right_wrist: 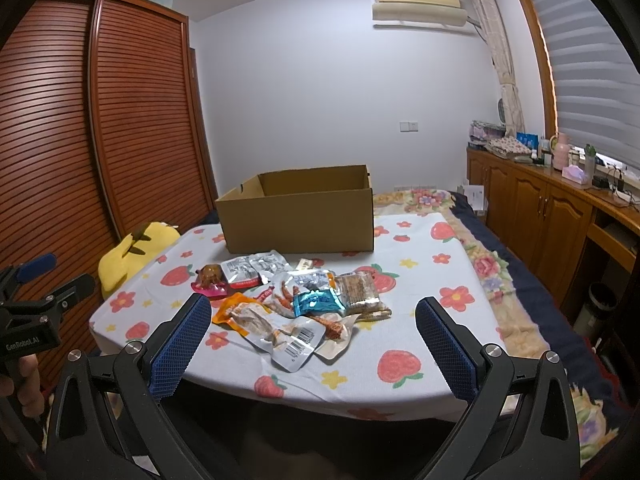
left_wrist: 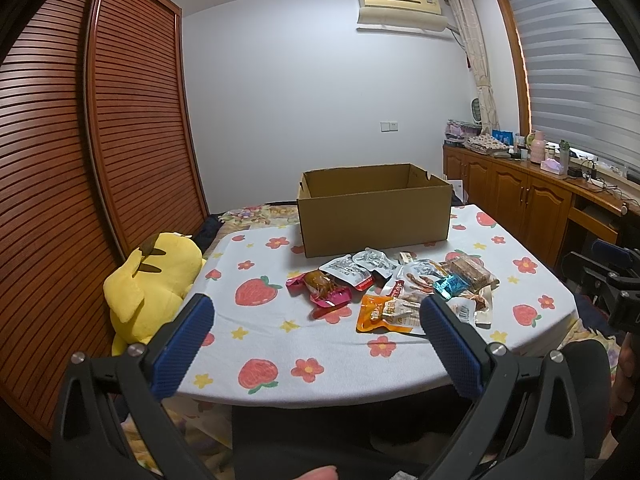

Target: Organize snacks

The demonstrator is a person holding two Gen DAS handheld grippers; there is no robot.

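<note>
The snack packets (right_wrist: 296, 304) are heaped on the table (right_wrist: 424, 344) before the cardboard box (right_wrist: 298, 216); light, slippery foil is best pinched at a sealed edge. Left gripper (left_wrist: 316, 312) and right gripper (right_wrist: 314, 316) are held wide, empty

Both the left gripper (left_wrist: 316, 316) and the right gripper (right_wrist: 313, 316) are held level side by side, blue-padded fingers (left_wrist: 182, 344) spread wide apart with nothing between them, pointing forward.
</note>
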